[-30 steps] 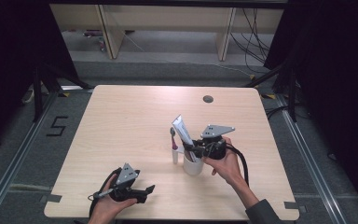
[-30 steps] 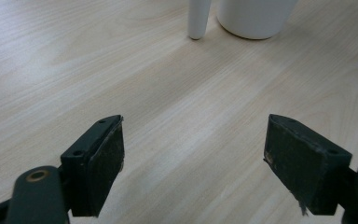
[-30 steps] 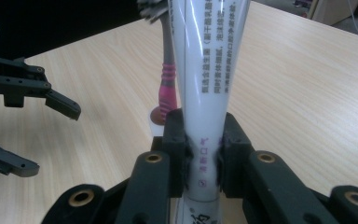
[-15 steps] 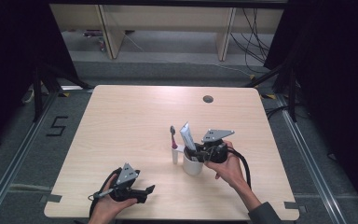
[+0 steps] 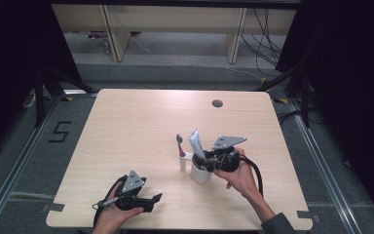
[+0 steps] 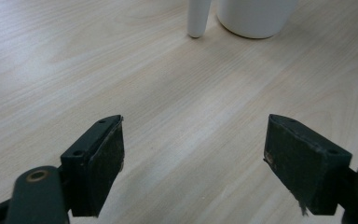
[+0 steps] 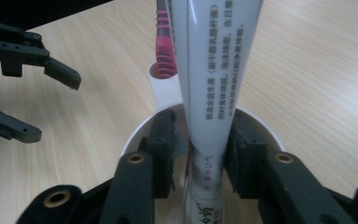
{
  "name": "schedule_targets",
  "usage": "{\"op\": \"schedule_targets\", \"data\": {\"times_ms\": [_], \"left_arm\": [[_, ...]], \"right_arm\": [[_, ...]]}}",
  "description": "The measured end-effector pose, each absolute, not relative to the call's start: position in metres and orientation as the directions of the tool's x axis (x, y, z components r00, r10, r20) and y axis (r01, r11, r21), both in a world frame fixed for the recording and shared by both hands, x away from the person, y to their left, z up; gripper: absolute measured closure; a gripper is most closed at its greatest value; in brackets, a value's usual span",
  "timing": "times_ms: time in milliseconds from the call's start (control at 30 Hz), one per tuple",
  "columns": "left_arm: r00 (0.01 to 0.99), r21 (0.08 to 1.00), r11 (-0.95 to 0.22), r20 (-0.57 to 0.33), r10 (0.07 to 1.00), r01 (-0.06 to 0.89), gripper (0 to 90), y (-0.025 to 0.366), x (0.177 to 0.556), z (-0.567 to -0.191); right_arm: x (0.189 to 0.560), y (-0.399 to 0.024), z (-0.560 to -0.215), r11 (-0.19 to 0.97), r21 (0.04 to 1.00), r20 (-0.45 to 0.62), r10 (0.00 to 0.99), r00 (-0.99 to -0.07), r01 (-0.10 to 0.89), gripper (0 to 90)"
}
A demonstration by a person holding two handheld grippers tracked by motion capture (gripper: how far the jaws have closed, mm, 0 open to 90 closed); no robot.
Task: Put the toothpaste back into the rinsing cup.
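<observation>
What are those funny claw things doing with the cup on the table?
A person holds a claw-like gripper in each hand. The right gripper has lowered a toothpaste tube into a white cup, and its jaws have just been opening, with the tube between them. A pink toothbrush stands in a small white holder beside the cup. The left gripper waits open near the table's front edge, holding nothing.
</observation>
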State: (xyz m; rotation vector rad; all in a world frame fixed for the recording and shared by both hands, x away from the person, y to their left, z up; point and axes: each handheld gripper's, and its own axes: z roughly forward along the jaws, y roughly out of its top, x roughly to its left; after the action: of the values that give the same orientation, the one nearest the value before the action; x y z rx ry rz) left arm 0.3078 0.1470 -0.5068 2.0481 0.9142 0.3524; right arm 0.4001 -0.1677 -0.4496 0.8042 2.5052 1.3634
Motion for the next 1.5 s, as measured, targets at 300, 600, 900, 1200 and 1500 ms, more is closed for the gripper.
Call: {"op": "schedule_targets", "data": {"times_ms": [300,600,900,1200,1500], "left_arm": [[0.687,0.791,-0.371,-0.084,0.722,0.486,19.6,0.146,0.308,-0.506],[0.69,0.794,-0.372,-0.081,0.72,0.481,19.5,0.146,0.308,-0.506],[0.691,0.796,-0.372,-0.079,0.718,0.478,19.6,0.147,0.308,-0.506],[0.69,0.795,-0.37,-0.082,0.719,0.48,19.5,0.147,0.308,-0.506],[0.686,0.799,-0.36,-0.088,0.723,0.482,19.5,0.146,0.307,-0.506]], "right_arm": [[0.397,-0.174,-0.443,0.407,0.826,0.122,0.546,-0.829,0.389,54.7],[0.393,-0.186,-0.435,0.363,0.843,0.137,0.568,-0.812,0.396,51.3],[0.392,-0.199,-0.429,0.314,0.859,0.165,0.579,-0.799,0.405,48.3],[0.389,-0.211,-0.424,0.295,0.862,0.173,0.594,-0.785,0.413,46.0],[0.389,-0.224,-0.421,0.286,0.872,0.147,0.62,-0.771,0.396,43.8]]}}
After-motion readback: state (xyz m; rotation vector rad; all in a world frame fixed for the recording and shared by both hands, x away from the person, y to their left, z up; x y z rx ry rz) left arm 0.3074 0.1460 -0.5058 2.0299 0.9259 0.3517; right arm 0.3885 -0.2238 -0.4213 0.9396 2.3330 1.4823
